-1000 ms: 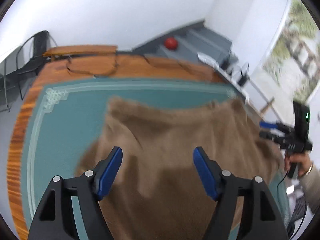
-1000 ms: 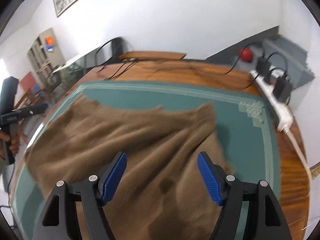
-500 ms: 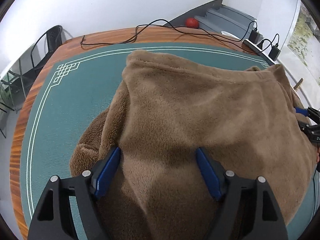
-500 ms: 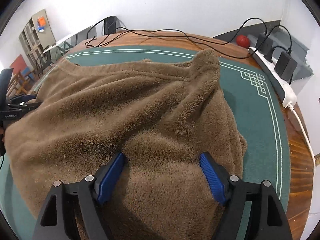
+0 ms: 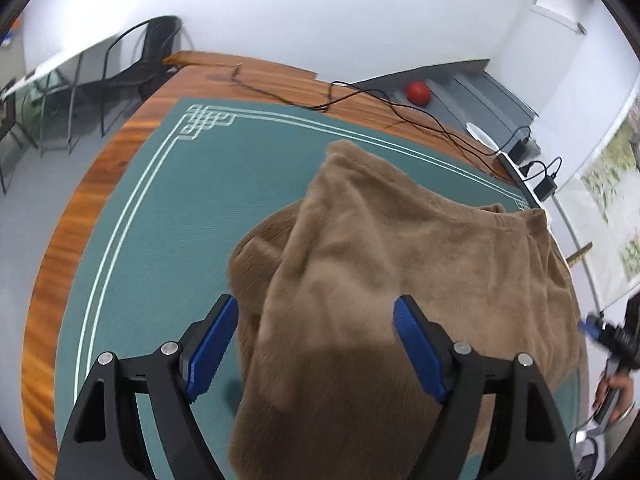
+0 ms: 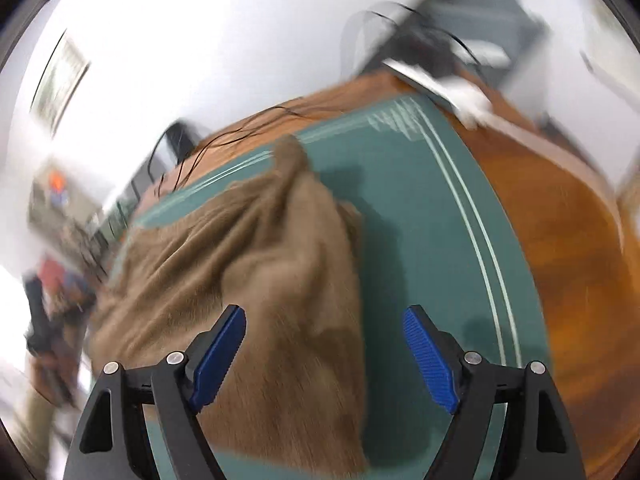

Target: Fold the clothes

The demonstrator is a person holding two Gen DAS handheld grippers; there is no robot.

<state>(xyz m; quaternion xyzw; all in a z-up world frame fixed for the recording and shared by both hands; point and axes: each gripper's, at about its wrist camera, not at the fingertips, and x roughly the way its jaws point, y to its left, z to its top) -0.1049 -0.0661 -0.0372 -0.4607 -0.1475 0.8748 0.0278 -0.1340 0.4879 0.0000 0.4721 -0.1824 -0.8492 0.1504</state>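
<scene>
A brown fleece garment [image 5: 420, 248] lies bunched on the green mat [image 5: 168, 208]. My left gripper [image 5: 316, 344] hovers over its left edge, jaws wide. The garment lies below them with no pad pressing on it. Its left finger [image 5: 212, 344] is over bare mat. The right wrist view is blurred. There the garment [image 6: 260, 272] spreads to the left, and my right gripper [image 6: 326, 352] hangs over its right edge. Its jaws are opening, with fleece under the left finger and mat under the right one. The right gripper [image 5: 612, 336] also shows at the left wrist view's far right edge.
The mat covers a wooden table [image 5: 72, 224] with black cables [image 5: 360, 100] along its far side. A power strip with plugs [image 5: 532, 160] sits at the far right. A red ball [image 5: 418, 92] lies on grey steps beyond. A black chair [image 5: 148, 52] stands at the back left.
Both grippers have drawn outward from the garment's middle to its side edges. The right view has rolled and blurred. Both pairs of jaws stand a little wider.
</scene>
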